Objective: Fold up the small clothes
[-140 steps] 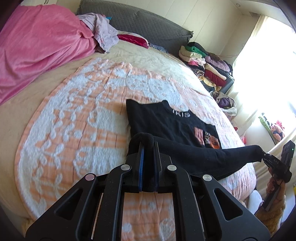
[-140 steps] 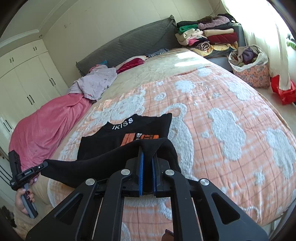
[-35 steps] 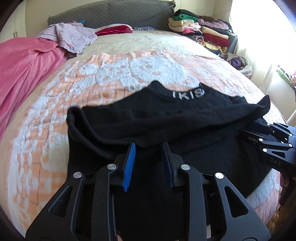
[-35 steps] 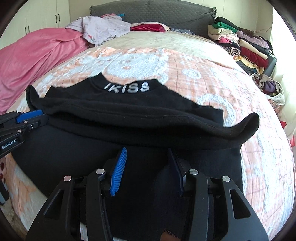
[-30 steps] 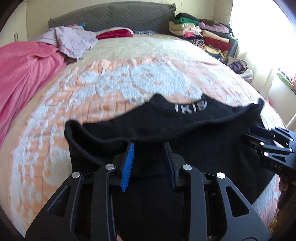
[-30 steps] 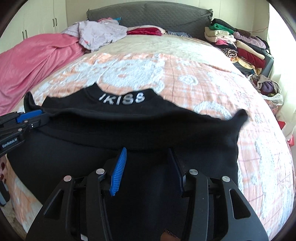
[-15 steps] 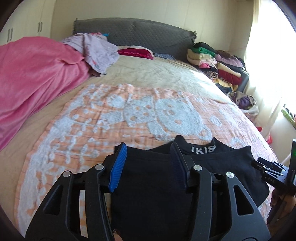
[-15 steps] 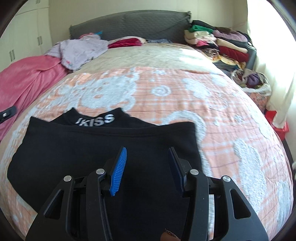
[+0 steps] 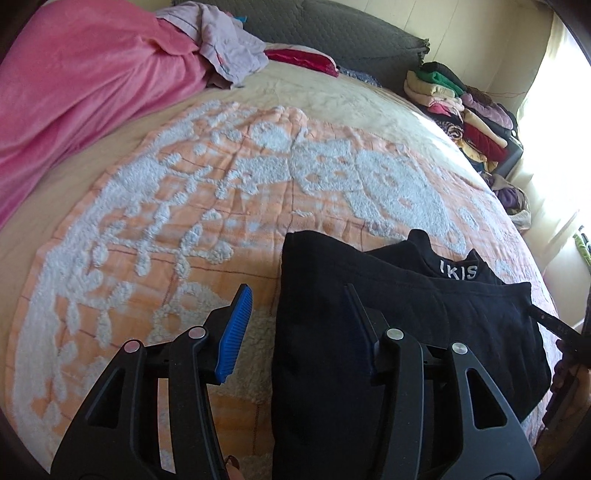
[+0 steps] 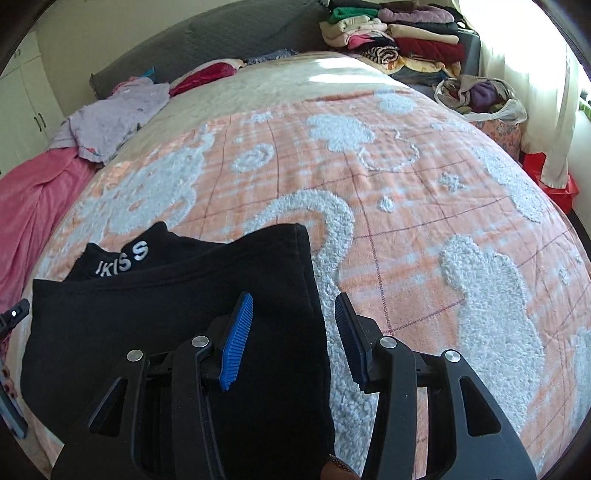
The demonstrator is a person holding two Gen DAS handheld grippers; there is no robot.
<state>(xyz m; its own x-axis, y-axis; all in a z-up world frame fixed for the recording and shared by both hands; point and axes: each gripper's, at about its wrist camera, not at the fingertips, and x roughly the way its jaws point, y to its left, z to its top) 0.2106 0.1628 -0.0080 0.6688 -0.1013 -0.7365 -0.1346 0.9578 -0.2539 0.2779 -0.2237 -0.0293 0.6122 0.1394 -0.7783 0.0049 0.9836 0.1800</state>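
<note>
A black top (image 9: 461,325) with white letters on its collar lies folded in half on the orange and white bedspread (image 9: 184,221). The collar peeks out past the folded-over hem. My left gripper (image 9: 295,321) is open above the top's left edge, which runs between its jaws without being pressed. In the right wrist view the top (image 10: 147,314) lies at the lower left. My right gripper (image 10: 293,328) is open over its right edge in the same way. The right gripper's tip (image 9: 554,325) shows at the far right of the left wrist view.
A pink blanket (image 9: 74,92) and a lilac garment (image 9: 229,48) lie at the bed's far left by the grey headboard (image 10: 221,40). Folded clothes (image 10: 399,33) are stacked at the far right, with a bag of clothes (image 10: 480,96) and a curtain (image 10: 546,92) beside the bed.
Both grippers let go of the folded-over hem, which settled flat. They drew back and apart, the left to the top's left edge, the right to its right edge.
</note>
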